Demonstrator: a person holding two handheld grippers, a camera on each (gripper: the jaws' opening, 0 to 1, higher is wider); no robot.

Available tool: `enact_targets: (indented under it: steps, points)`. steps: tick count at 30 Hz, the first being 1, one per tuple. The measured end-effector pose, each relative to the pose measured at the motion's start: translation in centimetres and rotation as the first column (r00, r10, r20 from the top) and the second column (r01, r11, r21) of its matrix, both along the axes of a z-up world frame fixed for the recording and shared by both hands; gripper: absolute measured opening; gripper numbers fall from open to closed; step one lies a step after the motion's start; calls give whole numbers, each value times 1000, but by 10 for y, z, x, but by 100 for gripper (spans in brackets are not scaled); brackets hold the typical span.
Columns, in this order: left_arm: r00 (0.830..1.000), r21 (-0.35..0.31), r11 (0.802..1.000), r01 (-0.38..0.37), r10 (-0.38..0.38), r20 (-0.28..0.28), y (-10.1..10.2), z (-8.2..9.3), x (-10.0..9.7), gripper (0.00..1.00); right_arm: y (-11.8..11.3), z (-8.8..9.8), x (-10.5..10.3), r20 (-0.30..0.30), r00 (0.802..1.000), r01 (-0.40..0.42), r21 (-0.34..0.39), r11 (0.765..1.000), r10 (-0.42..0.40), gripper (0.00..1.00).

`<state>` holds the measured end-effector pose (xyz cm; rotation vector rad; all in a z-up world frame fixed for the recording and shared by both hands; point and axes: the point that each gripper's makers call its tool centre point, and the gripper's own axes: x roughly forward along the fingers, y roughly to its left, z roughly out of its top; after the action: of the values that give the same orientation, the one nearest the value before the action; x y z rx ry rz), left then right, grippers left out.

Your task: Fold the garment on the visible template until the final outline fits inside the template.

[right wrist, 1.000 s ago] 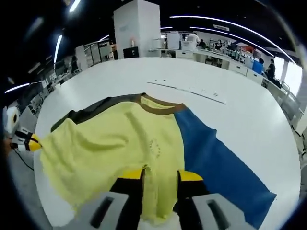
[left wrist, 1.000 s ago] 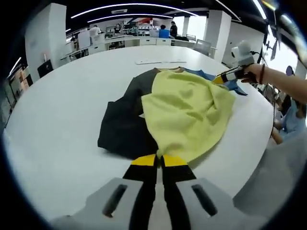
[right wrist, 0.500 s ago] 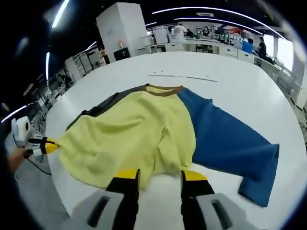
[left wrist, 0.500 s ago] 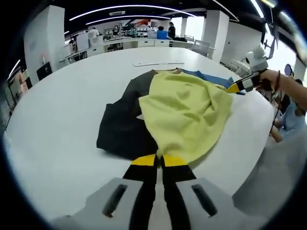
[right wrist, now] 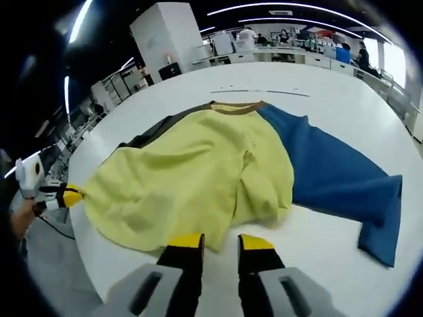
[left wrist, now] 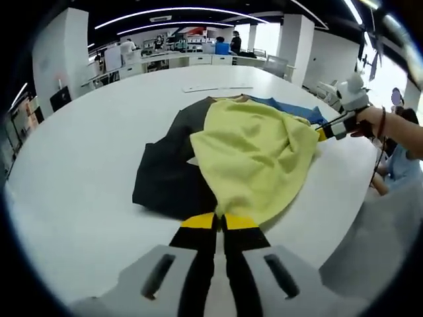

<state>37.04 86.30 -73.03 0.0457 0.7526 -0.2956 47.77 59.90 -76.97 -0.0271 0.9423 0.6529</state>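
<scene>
A garment with a yellow body (left wrist: 254,155), a black part (left wrist: 165,168) and a blue sleeve (left wrist: 291,109) lies bunched on the white round table (left wrist: 79,145). My left gripper (left wrist: 219,223) is shut on the yellow hem at the near edge. In the right gripper view the same yellow body (right wrist: 192,172) spreads across the middle, with the blue sleeve (right wrist: 337,172) to its right. There the left gripper (right wrist: 71,196) pinches the yellow corner at far left. My right gripper (right wrist: 219,243) stands open just short of the yellow edge, nothing between its jaws. The right gripper (left wrist: 322,134) also sits beside the garment's right side.
A thin pale strip (left wrist: 218,86) lies on the table beyond the brown collar (right wrist: 238,107). The table edge (left wrist: 344,218) runs close on the right, where a person's arm (left wrist: 396,129) reaches in. Desks and people stand far behind.
My right gripper let go of the yellow fabric and drew back off the garment, now sitting open at its edge. The left gripper keeps its hold and has barely moved.
</scene>
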Motion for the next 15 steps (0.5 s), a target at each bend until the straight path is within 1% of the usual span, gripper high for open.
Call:
enact_targets:
  steps: [1, 2, 3, 5, 6, 8, 11, 12, 15]
  points:
    - [1000, 0, 1000, 0, 0, -1, 0, 0, 0, 0, 0, -1, -1, -6, 1000, 1, 0, 1000, -1, 11]
    - [1000, 0, 1000, 0, 0, -3, 0, -1, -1, 0, 1, -1, 3, 16, 1000, -4, -1, 1000, 4, 9]
    - [1000, 1, 1000, 1, -1, -4, 0, -1, -1, 0, 2, -3, 2, 5, 1000, -1, -5, 1000, 1, 7]
    - [1000, 4, 1000, 1, -1, -9, 0, -1, -2, 0, 1, -1, 2, 8, 1000, -3, -5, 1000, 3, 1]
    - [1000, 6, 1000, 2, -2, -11, 0, -1, -2, 0, 1, -2, 2, 8, 1000, -4, -3, 1000, 4, 0]
    - [1000, 3, 1000, 5, -5, -9, -1, -1, -2, 0, 1, -1, 1, 8, 1000, -5, -1, 1000, 5, 0]
    - [1000, 5, 1000, 15, -15, -6, -3, 1, -3, 0, -2, 4, -4, 12, 999, -45, -5, 999, 45, 0]
    - [1000, 5, 1000, 17, -17, -5, -3, 1, -4, 0, -3, 4, -5, 11, 999, -44, -5, 999, 44, 0]
    - [1000, -2, 1000, 24, -24, 0, -6, 4, -5, 0, -15, 8, -14, 11, 999, -44, -10, 999, 44, 0]
